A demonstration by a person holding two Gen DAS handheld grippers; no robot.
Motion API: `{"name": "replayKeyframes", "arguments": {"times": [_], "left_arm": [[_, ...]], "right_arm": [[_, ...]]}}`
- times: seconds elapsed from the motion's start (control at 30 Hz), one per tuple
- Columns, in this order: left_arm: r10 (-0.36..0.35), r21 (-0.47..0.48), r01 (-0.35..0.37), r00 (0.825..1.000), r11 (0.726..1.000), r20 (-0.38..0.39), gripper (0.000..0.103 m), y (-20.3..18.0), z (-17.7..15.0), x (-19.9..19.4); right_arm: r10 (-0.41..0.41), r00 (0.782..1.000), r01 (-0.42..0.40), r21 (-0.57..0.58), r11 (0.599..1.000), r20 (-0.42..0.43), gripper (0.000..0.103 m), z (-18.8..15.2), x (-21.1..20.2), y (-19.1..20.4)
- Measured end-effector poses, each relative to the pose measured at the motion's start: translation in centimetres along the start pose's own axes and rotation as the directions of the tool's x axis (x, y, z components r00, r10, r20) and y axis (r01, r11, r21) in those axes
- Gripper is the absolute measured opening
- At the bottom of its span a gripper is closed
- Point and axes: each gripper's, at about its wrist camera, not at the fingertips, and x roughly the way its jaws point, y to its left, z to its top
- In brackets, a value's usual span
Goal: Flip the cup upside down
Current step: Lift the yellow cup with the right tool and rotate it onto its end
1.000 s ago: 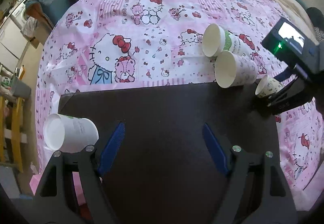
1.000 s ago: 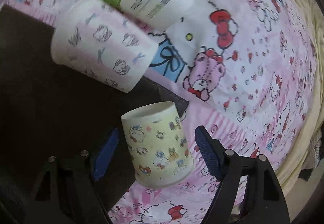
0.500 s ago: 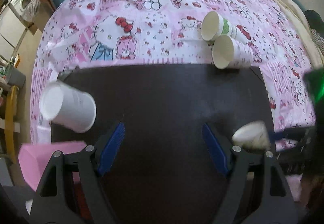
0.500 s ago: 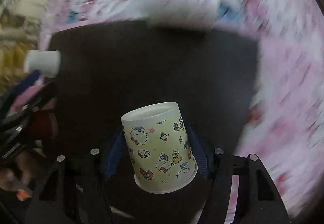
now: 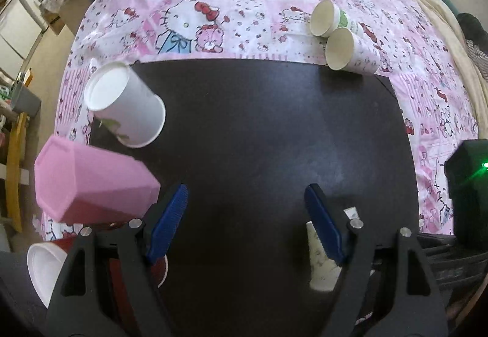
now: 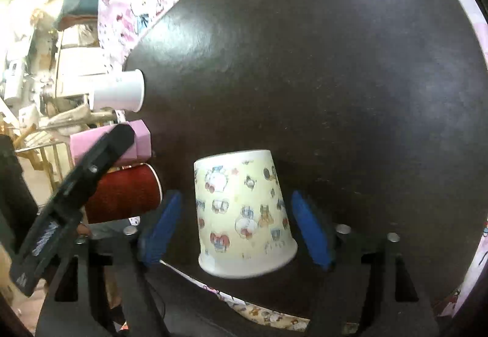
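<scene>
A pale yellow cartoon-print paper cup (image 6: 244, 212) stands upside down, base up, near the front edge of the dark table (image 6: 335, 62). My right gripper (image 6: 236, 228) is open, its blue pads (image 6: 311, 230) apart from the cup on both sides. In the left wrist view the same cup (image 5: 320, 263) shows partly behind the right finger. My left gripper (image 5: 244, 221) is open and empty above the dark table (image 5: 259, 129).
Upside-down cups stand along the table's left side: white (image 5: 125, 102), pink faceted (image 5: 91, 181), red (image 6: 122, 196). Two paper cups (image 5: 341, 35) lie on their sides on the pink Hello Kitty cloth (image 5: 213, 1) beyond the table.
The right gripper carried the cartoon cup from the cloth onto the dark table, closed on it, and has now opened, leaving it upside down. The left gripper drew back toward the table's near side.
</scene>
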Motion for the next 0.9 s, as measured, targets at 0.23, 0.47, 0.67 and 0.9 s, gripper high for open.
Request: {"name": "replayKeyframes", "arguments": {"times": [0.23,0.47,0.67,0.9], "left_arm": [[-0.037,-0.025,0.036,0.997,0.999,-0.066,0.076,-0.3,-1.0,1.6],[-0.172,-0.129,0.15,0.968,0.98,-0.18,0.076,-2.1,-2.0,3.6],[-0.196,-0.157,0.166,0.96,0.973,-0.199,0.076,-5.8,-1.3,4.1],[-0.193,-0.161,0.148,0.931,0.976,-0.309,0.076,-11.1,-0.4,6.5]], "right_arm": [[0.15,0.976,-0.157,0.039,0.987,0.155,0.083,-0.8,-2.5,-0.7],[0.255,0.934,-0.278,0.059,0.959,0.25,0.083,-0.3,-3.2,-0.6],[0.282,0.88,-0.312,0.019,0.95,0.383,0.083,-1.2,-6.6,-0.5],[0.333,0.777,-0.414,0.036,0.909,0.533,0.083,-4.4,-10.8,-3.6]]}}
